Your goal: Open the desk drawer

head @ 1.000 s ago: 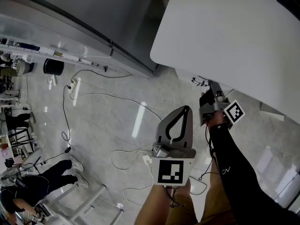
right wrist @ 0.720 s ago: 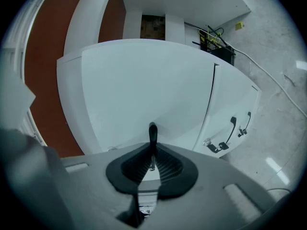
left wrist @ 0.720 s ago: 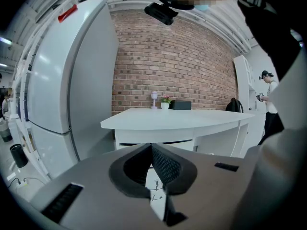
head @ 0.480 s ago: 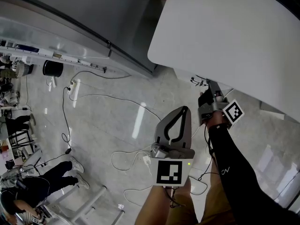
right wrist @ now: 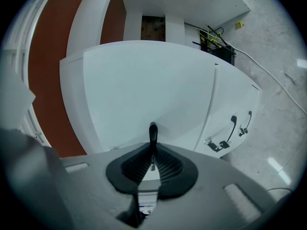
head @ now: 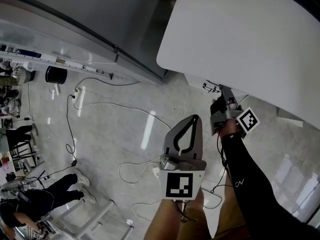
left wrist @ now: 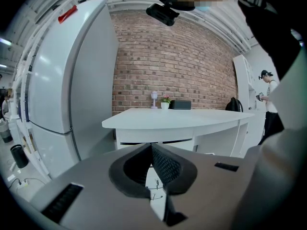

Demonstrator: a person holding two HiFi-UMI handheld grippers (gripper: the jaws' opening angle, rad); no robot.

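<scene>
The white desk [head: 240, 34] fills the upper right of the head view. My right gripper [head: 223, 91] reaches under its front edge. In the right gripper view the jaws [right wrist: 152, 145] are shut on a thin black drawer handle [right wrist: 153, 130] that stands out from the white drawer front [right wrist: 144, 90]. My left gripper [head: 194, 119] hangs over the floor in front of the desk, shut, with nothing between its pads. In the left gripper view the desk [left wrist: 177, 119] stands some way ahead of that gripper [left wrist: 151, 146].
Cables [head: 100, 104], a power strip [head: 77, 92] and a black bin [head: 56, 72] lie on the tiled floor at left. A grey fridge [head: 100, 14] stands beside the desk. Two more black handles [right wrist: 232, 126] show on the neighbouring white unit. A seated person [head: 55, 184] is at lower left.
</scene>
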